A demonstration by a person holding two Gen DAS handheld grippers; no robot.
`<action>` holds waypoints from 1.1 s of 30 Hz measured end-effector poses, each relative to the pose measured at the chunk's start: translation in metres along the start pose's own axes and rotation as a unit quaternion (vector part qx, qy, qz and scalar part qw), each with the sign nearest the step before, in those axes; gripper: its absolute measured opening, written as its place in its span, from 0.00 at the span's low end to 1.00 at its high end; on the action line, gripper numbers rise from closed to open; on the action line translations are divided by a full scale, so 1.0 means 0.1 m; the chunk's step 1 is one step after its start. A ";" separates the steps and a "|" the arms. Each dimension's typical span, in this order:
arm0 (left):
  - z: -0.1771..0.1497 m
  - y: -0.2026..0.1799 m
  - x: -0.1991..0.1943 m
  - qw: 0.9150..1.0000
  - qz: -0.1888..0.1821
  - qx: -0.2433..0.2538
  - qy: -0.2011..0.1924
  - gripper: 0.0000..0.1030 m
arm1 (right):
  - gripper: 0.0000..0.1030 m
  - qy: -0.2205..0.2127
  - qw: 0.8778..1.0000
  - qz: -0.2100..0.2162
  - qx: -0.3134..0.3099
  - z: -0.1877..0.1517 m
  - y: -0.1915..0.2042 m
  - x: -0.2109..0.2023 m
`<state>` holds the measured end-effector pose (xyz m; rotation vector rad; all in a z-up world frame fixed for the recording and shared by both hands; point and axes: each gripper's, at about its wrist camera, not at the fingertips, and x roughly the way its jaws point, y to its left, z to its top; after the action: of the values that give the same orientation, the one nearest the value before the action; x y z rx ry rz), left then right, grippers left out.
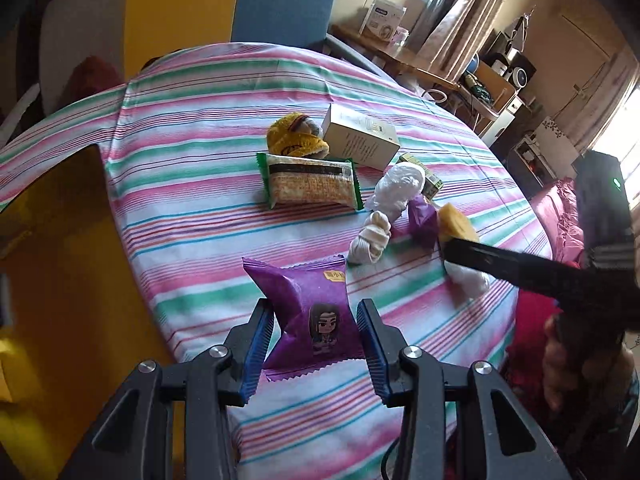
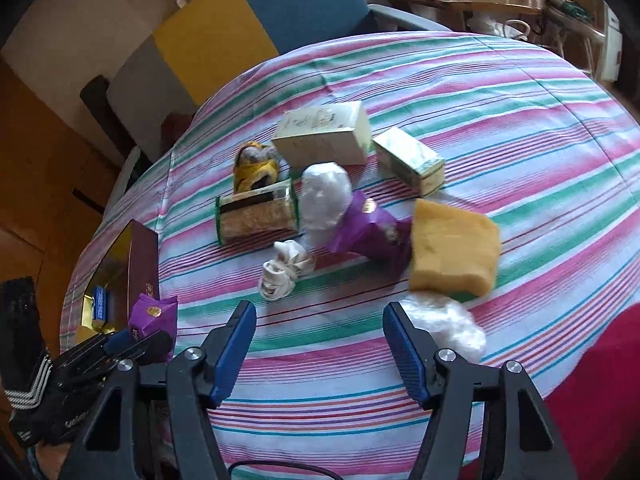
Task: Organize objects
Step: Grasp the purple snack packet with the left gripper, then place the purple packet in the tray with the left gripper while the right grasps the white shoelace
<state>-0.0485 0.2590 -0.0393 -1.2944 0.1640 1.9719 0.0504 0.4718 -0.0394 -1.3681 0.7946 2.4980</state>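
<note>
Clamping the purple snack packet (image 1: 316,316) by its two sides, the left gripper (image 1: 316,344) is carrying it above the striped tablecloth (image 1: 192,184), probably toward the box (image 2: 142,256) at the table edge, while the right gripper (image 2: 320,344) is hanging empty with jaws apart near the yellow sponge (image 2: 456,248).

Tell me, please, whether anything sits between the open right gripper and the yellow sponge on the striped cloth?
Nothing blocks it. The right gripper hangs open over bare striped cloth; the yellow sponge lies just ahead to its right, with crumpled white plastic beside the right finger.
</note>
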 end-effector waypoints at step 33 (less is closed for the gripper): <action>-1.34 1.85 -1.48 0.971 0.132 -0.185 -0.077 0.42 | 0.25 0.058 0.987 -0.082 -0.124 0.10 0.61 0.92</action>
<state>-0.0410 -0.0127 -0.0326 -1.3969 -0.1221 2.4058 -0.0326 0.4183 -0.0882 -1.5979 0.3806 2.4702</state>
